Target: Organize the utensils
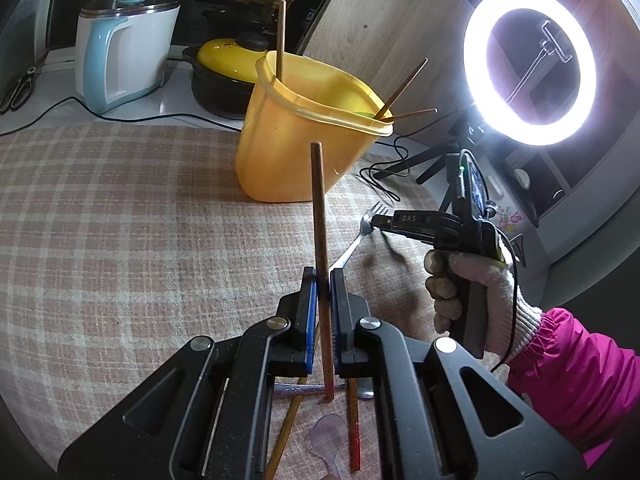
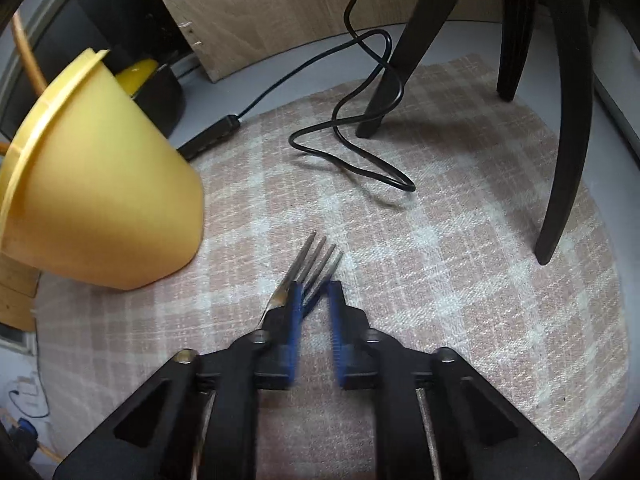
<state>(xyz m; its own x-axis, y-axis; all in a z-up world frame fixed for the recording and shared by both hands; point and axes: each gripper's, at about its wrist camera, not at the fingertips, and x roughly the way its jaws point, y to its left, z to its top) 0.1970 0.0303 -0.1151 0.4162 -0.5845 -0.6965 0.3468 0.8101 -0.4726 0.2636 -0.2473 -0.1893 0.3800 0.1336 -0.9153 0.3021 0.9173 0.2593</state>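
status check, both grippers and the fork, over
Left gripper shut on an upright chopstick. Right gripper astride the fork on the cloth, grip not confirmed. Yellow holder close by, way clear.

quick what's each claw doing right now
left claw: closed on a brown chopstick, held upright.
right claw: down at the fork on the cloth, tines between its pads; grip cannot be told.

Right gripper (image 2: 314,286) is hanging over the fork (image 2: 310,266) on the checked cloth (image 2: 460,280), blue pads either side of its tines, gap showing; yellow tub (image 2: 100,196) is sitting left, black cable (image 2: 352,152) curling beyond
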